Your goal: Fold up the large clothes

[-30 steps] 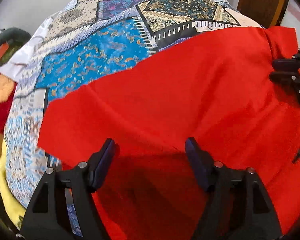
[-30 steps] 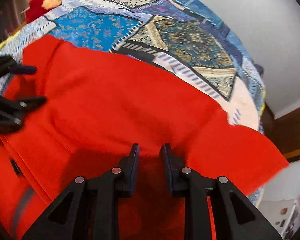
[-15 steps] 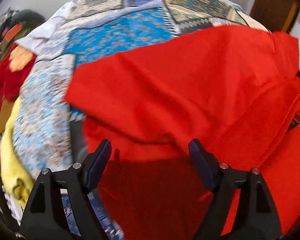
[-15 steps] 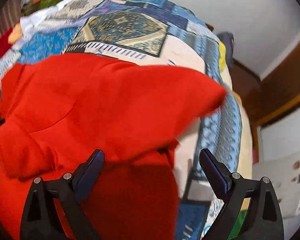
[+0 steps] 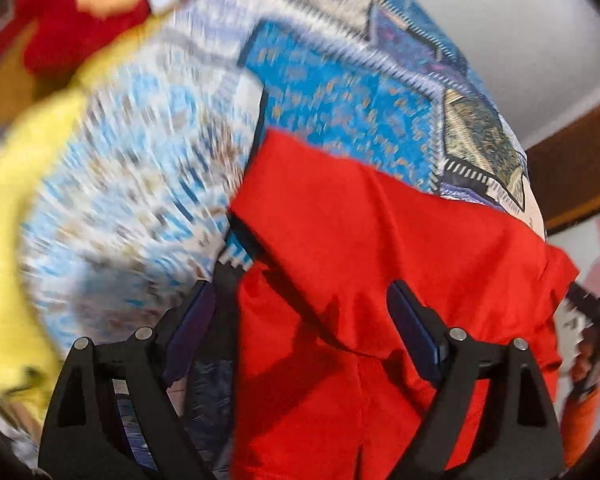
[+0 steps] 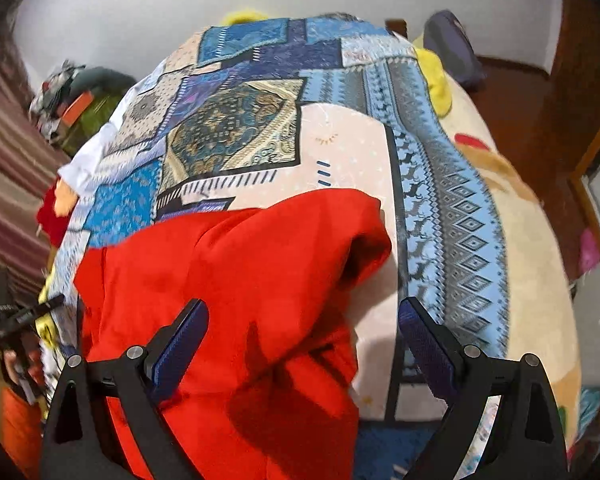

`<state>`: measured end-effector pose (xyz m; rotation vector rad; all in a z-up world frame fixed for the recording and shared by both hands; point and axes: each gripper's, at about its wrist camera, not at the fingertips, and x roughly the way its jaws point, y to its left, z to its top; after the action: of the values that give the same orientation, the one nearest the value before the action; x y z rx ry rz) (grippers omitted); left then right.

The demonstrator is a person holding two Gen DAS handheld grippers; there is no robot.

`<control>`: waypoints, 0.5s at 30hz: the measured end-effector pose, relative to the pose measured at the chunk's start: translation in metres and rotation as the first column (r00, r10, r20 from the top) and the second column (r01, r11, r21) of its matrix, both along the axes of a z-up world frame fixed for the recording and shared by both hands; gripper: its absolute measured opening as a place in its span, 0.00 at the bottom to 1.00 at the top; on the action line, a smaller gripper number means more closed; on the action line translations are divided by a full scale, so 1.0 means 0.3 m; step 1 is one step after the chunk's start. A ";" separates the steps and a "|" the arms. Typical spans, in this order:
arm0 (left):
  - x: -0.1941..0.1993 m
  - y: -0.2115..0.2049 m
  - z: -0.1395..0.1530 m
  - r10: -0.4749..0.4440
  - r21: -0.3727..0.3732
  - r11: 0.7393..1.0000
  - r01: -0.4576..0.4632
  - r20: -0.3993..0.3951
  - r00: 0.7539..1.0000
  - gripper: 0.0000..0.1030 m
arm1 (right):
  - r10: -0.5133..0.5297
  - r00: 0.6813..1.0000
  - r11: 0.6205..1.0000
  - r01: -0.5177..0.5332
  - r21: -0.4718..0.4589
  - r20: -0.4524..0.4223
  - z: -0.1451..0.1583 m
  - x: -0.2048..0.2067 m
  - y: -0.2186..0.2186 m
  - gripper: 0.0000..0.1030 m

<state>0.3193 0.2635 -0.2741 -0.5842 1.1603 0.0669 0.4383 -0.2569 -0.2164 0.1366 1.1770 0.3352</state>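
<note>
A large red garment (image 5: pixel 380 272) (image 6: pixel 236 280) lies folded over on a bed with a blue patchwork cover (image 5: pixel 340 96) (image 6: pixel 452 216). My left gripper (image 5: pixel 300 332) hangs over the garment's left edge, its jaws wide and still opening, pads clear of the cloth. My right gripper (image 6: pixel 300 340) stands open above the garment's right edge, nothing pinched between its fingers. The right gripper shows at the far right of the left wrist view (image 5: pixel 596 312); the left one shows at the far left of the right wrist view (image 6: pixel 16 320).
A yellow blanket (image 5: pixel 16 216) hangs at the bed's left side, with a red and orange cloth (image 5: pixel 84 8) beyond it. A cream blanket (image 6: pixel 512 216) covers the bed's right part. A clothes pile (image 6: pixel 72 100) sits by the wall; brown wooden furniture (image 6: pixel 540 92) stands at right.
The right gripper let go of the red cloth and opened wide. Both grippers swung apart toward the garment's two side edges and rolled. The left jaws widened further.
</note>
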 end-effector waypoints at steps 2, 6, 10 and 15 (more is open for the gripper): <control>0.026 -0.006 -0.057 0.003 -0.045 0.999 -0.004 -0.028 1.000 0.85 | -0.016 0.999 1.000 0.017 0.022 -0.031 -0.042 0.037 -0.003 0.92; 0.068 -0.006 -0.097 0.046 -0.084 0.995 -0.047 -0.013 0.999 0.88 | -0.046 0.996 0.995 0.052 0.085 -0.074 -0.109 0.096 -0.006 0.92; 0.131 -0.016 -0.103 0.056 -0.086 0.995 -0.055 0.007 0.998 0.88 | -0.031 0.997 0.988 0.041 0.146 -0.075 -0.140 0.136 0.023 0.85; 0.221 -0.082 -0.133 -0.021 0.045 0.999 0.022 -0.040 0.999 0.57 | 0.019 0.999 0.994 -0.014 0.108 -0.046 -0.153 0.162 0.085 0.69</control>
<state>0.3857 0.2390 -0.3139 -0.5319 1.2000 0.0865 0.4868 -0.2314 -0.2623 0.2300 1.2069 0.4127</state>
